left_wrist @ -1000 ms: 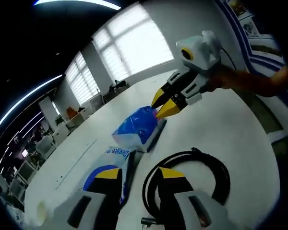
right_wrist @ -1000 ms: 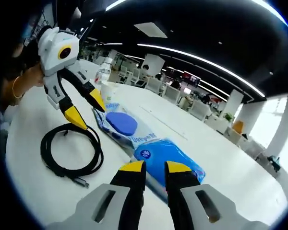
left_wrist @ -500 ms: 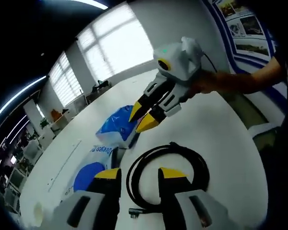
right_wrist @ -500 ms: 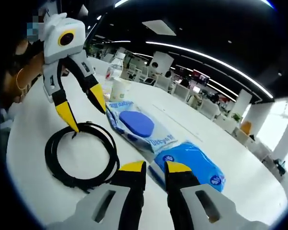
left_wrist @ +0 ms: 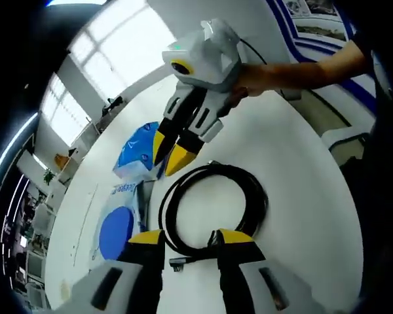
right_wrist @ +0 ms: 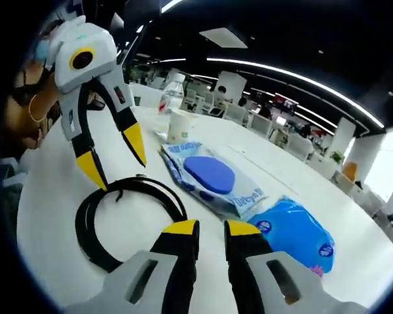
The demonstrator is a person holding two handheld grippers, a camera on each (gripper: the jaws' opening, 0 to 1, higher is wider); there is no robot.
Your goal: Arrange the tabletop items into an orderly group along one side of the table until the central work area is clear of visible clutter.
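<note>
A black coiled cable [left_wrist: 261, 203] lies on the white table [left_wrist: 301, 163]. Its near arc runs between the jaws of my left gripper [left_wrist: 191, 239], which is open. My right gripper [left_wrist: 170, 154] comes in from above, held by a person's hand; its yellow tips hang narrowly open at the coil's far edge, with nothing in them. Beside the coil lie a wipes pack [left_wrist: 118, 226] with a blue oval and a blue pouch [left_wrist: 134, 147]. In the right gripper view my right gripper [right_wrist: 213, 229] is low over the cable [right_wrist: 128, 185], and my left gripper [right_wrist: 116, 167] stands wide open over its far side.
A paper cup [right_wrist: 180, 125] and a clear bottle [right_wrist: 172, 98] stand behind the wipes pack [right_wrist: 213, 180]. The blue pouch [right_wrist: 295, 229] lies to the right of it. The person's arm reaches in at the left. Bare table [right_wrist: 59, 196] lies left of the coil.
Both grippers have moved away from the blue pouch and over the cable. My left gripper's jaws now straddle the coil's edge. Neither gripper has taken hold of anything.
</note>
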